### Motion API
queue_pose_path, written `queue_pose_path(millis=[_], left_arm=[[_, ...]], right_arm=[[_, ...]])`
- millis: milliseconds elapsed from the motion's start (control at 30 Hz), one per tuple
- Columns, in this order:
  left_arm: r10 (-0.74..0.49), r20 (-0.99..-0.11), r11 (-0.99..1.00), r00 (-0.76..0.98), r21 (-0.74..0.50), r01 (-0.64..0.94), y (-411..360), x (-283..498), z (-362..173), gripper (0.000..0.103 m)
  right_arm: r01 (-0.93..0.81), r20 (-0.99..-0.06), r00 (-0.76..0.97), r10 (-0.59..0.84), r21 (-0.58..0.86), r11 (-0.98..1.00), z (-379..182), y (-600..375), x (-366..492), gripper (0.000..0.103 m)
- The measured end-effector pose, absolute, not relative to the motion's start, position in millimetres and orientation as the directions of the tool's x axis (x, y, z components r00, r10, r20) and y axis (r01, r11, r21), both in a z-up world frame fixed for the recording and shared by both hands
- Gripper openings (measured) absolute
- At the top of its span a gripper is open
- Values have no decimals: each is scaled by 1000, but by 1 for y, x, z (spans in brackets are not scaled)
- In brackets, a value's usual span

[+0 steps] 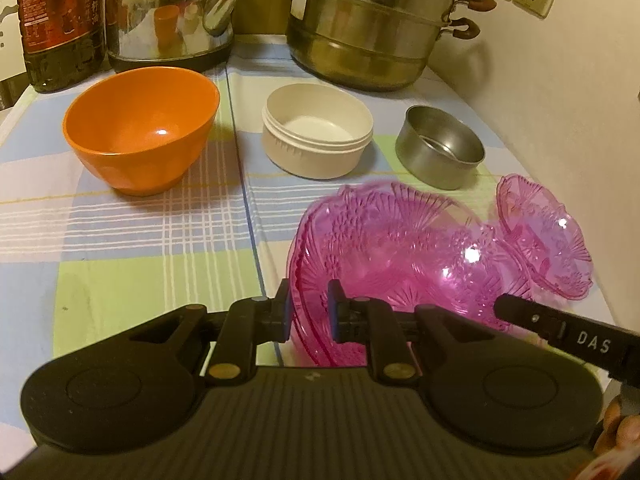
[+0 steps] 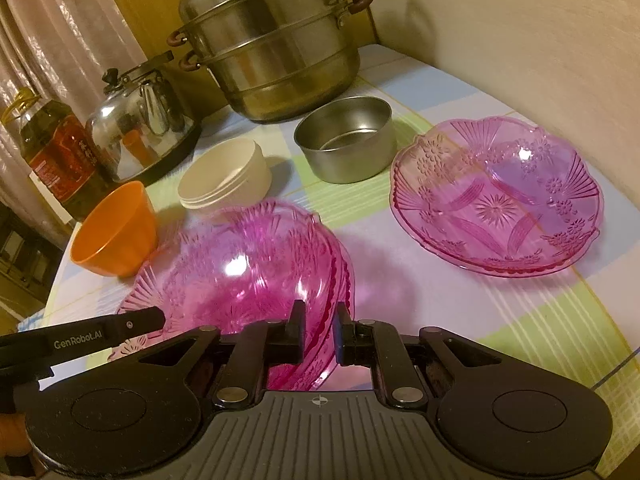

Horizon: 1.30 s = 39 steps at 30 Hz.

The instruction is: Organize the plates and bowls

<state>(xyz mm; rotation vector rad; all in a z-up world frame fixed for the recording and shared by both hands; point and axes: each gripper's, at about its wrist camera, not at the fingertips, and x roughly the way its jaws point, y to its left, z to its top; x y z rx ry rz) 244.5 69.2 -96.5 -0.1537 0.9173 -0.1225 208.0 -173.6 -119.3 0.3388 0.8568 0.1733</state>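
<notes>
A stack of pink see-through plates (image 1: pixel 400 248) (image 2: pixel 240 272) is tipped up on the checked tablecloth. My left gripper (image 1: pixel 310 296) is shut on its near rim. My right gripper (image 2: pixel 320 316) is shut on the rim at the stack's other side; its finger (image 1: pixel 520 312) shows in the left wrist view. A single pink plate (image 2: pixel 496 200) (image 1: pixel 544 240) lies flat to the right. Behind stand an orange bowl (image 1: pixel 140 132) (image 2: pixel 116 232), a cream round tub (image 1: pixel 316 136) (image 2: pixel 224 178) and a small steel bowl (image 1: pixel 440 152) (image 2: pixel 346 144).
At the back stand a tiered steel steamer pot (image 1: pixel 368 28) (image 2: pixel 272 48), a shiny kettle (image 1: pixel 168 16) (image 2: pixel 144 128) and an oil bottle (image 1: pixel 60 24) (image 2: pixel 60 152). A wall (image 1: pixel 560 120) bounds the table on the right. A hand (image 1: pixel 620 428) shows at the lower right.
</notes>
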Motion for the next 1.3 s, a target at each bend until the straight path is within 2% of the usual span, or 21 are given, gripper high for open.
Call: queue_pose_path(millis=[400,500,733,933,1167,1300], left_arm=[[-162,-768,983,619,-181,32,71,243,-94,16],[-154,-763,982,627,-187,14,75,243,-93,19],[-153,-762,978,629,-206,-12,81,245,-93,21],[-163,-768,976,619,-216,-10,81,246,-95,22],[-164,-778,977,606,-212,-7,80,247,-98,24],[-154,-778,982,609,-191,4,77,246,-97,24]], right_arm=[[5,-715,649,260,346,938,-121,-175,210,13],[23,-720,646,255,352,936,-123,-178,211,13],[63,-680,694,236,384,921,-118,-190,206,13],[64,-658,714,237,399,915,-115,-194,205,11],[95,-692,672,263,433,896,-131,-195,213,9],[60,-670,690,274,430,901,-127,-193,211,8]])
